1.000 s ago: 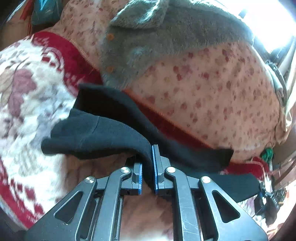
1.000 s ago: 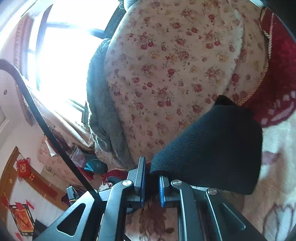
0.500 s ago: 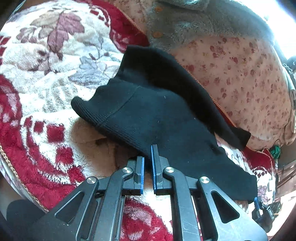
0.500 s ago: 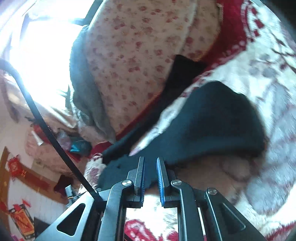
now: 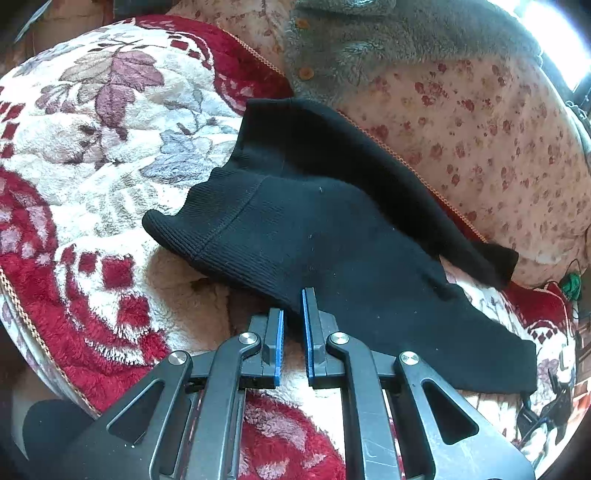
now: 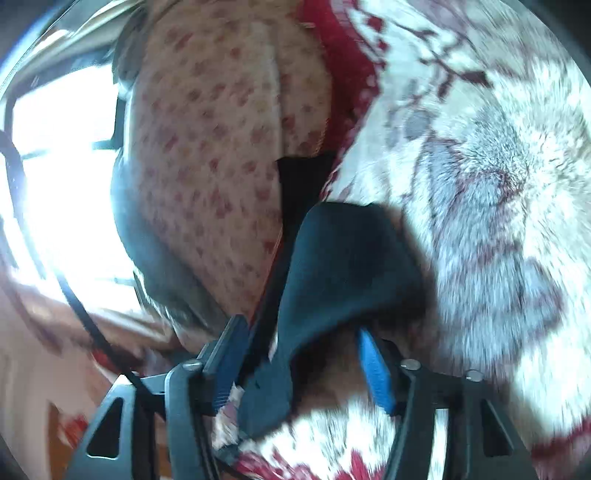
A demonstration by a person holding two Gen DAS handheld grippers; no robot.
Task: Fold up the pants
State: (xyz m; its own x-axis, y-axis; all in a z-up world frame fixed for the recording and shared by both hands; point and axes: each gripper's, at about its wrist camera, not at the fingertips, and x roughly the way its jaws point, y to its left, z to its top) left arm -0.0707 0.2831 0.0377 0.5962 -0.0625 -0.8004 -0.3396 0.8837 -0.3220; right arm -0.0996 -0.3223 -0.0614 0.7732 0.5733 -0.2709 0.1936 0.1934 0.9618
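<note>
The black knit pants (image 5: 332, 236) lie folded on the red and white floral blanket (image 5: 92, 155), one layer over the other, with the ribbed waistband to the left. My left gripper (image 5: 292, 314) sits at the near edge of the pants with its jaws a narrow gap apart and nothing between them. In the blurred right wrist view, my right gripper (image 6: 301, 336) is open wide, and an end of the pants (image 6: 343, 258) hangs loose between the fingers.
A floral-print quilt (image 5: 480, 122) with a grey fleece garment (image 5: 388, 33) on it is piled behind the pants. A bright window (image 6: 55, 166) is at the left of the right wrist view. Cables and clutter (image 5: 554, 387) lie at the far right.
The pants came down from a lifted hold onto the blanket. My right gripper opened wide and let go. My left jaws parted slightly off the cloth edge.
</note>
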